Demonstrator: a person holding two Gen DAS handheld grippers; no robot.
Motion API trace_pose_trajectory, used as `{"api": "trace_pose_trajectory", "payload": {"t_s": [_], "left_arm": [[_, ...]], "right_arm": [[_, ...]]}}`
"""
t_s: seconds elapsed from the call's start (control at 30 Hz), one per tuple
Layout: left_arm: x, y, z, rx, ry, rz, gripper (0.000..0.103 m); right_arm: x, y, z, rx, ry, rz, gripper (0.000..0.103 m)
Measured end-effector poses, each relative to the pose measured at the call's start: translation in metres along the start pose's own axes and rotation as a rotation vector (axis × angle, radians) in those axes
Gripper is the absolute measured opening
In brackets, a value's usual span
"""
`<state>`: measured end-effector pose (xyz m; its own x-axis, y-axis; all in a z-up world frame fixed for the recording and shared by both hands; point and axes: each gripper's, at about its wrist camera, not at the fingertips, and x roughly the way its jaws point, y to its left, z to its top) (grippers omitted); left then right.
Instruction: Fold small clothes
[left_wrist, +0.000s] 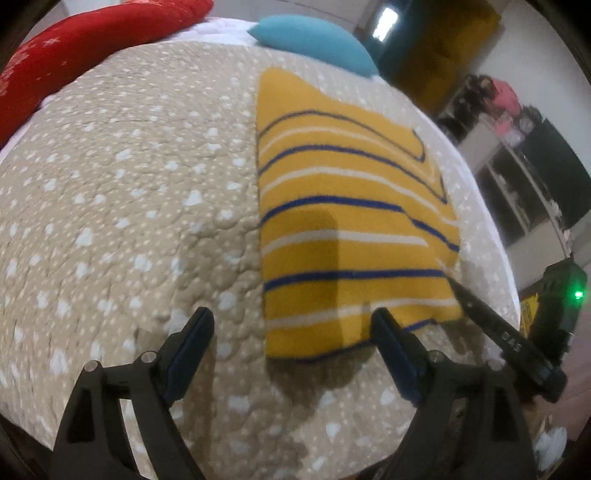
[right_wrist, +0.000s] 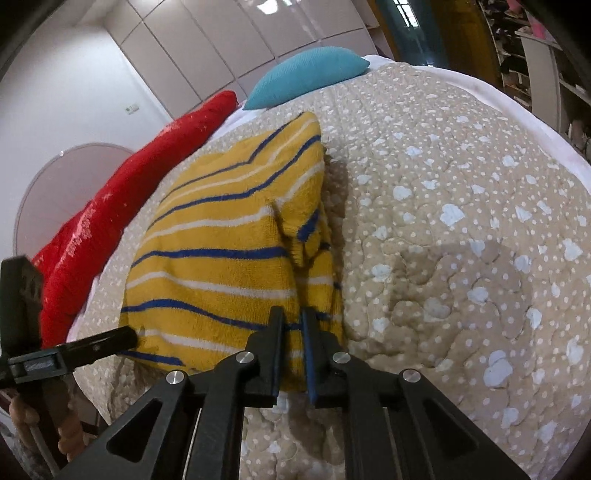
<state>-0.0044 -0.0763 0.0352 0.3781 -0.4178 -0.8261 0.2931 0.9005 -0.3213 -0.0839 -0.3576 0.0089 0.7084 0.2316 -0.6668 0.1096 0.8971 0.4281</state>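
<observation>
A small yellow sweater (left_wrist: 343, 221) with blue and white stripes lies partly folded on the beige dotted bedspread (left_wrist: 129, 203). In the left wrist view my left gripper (left_wrist: 293, 317) is open and empty, hovering over the sweater's near left corner. In the right wrist view my right gripper (right_wrist: 293, 317) is shut on the sweater (right_wrist: 221, 251) at its near right edge, with fabric pinched between the jaws. The right gripper's finger shows at the sweater's right edge in the left wrist view (left_wrist: 495, 325). The left gripper's finger shows at the left in the right wrist view (right_wrist: 92, 343).
A teal pillow (left_wrist: 314, 40) and a red pillow (left_wrist: 74, 51) lie at the far end of the bed. The bedspread (right_wrist: 461, 221) stretches to the right of the sweater. Shelves and furniture (left_wrist: 524, 155) stand beyond the bed's right edge.
</observation>
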Motion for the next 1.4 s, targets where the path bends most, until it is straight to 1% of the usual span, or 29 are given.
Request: {"api": "trace_pose_trajectory", "payload": {"t_s": [0.13,0.27,0.3,0.37,0.47,0.5,0.53,0.57,0.73,0.83,0.93,1.0,1.07,1.1,1.17,1.33,1.4], "left_arm": [[-0.011,-0.004,-0.011,0.015,-0.014,0.033,0.086],[-0.025,-0.013,-0.025,0.065,-0.062,0.104,0.086],[-0.028,-0.014,-0.029,0.074,-0.070,0.119,0.086],[-0.031,-0.014,-0.036,0.083,-0.068,0.138,0.086],[-0.029,-0.011,-0.045,0.075,-0.048,0.128,0.086],[-0.028,-0.011,-0.048,0.075,-0.043,0.133,0.086],[-0.028,-0.011,-0.053,0.077,-0.039,0.138,0.086],[-0.028,-0.011,-0.057,0.081,-0.034,0.141,0.086],[-0.024,-0.012,-0.083,0.099,-0.007,0.171,0.086],[-0.023,-0.013,-0.097,0.128,-0.005,0.208,0.087],[-0.020,-0.016,-0.104,0.146,0.002,0.216,0.093],[-0.017,-0.019,-0.106,0.154,0.012,0.225,0.100],[-0.013,-0.023,-0.110,0.172,0.019,0.246,0.103],[-0.012,-0.025,-0.112,0.182,0.018,0.260,0.103],[-0.011,-0.028,-0.117,0.199,0.009,0.280,0.103],[-0.012,-0.028,-0.121,0.201,0.001,0.280,0.103],[-0.013,-0.027,-0.121,0.202,0.001,0.282,0.103]], "right_arm": [[-0.001,0.001,-0.001,0.022,-0.015,0.005,0.010],[-0.004,0.004,-0.003,0.038,-0.021,-0.015,0.012],[-0.007,0.006,-0.003,0.044,-0.023,-0.023,0.014],[-0.014,0.012,-0.008,0.050,-0.032,-0.037,0.019],[-0.027,0.021,-0.015,0.034,-0.037,-0.068,0.030],[-0.030,0.023,-0.017,0.026,-0.034,-0.091,0.043],[-0.032,0.024,-0.019,0.022,-0.031,-0.113,0.050],[-0.036,0.025,-0.024,0.017,-0.025,-0.136,0.050],[-0.051,0.021,-0.046,0.050,-0.002,-0.148,0.050],[-0.055,0.024,-0.059,0.026,0.007,-0.167,0.051],[-0.054,0.028,-0.069,-0.009,0.009,-0.200,0.052],[-0.051,0.030,-0.070,-0.020,0.008,-0.218,0.054],[-0.049,0.032,-0.071,-0.023,0.002,-0.234,0.056],[-0.048,0.035,-0.072,-0.032,-0.002,-0.243,0.058],[-0.047,0.038,-0.074,-0.054,-0.006,-0.262,0.059],[-0.058,0.041,-0.073,-0.061,-0.044,-0.310,0.060],[-0.057,0.039,-0.074,-0.075,-0.038,-0.358,0.060]]}}
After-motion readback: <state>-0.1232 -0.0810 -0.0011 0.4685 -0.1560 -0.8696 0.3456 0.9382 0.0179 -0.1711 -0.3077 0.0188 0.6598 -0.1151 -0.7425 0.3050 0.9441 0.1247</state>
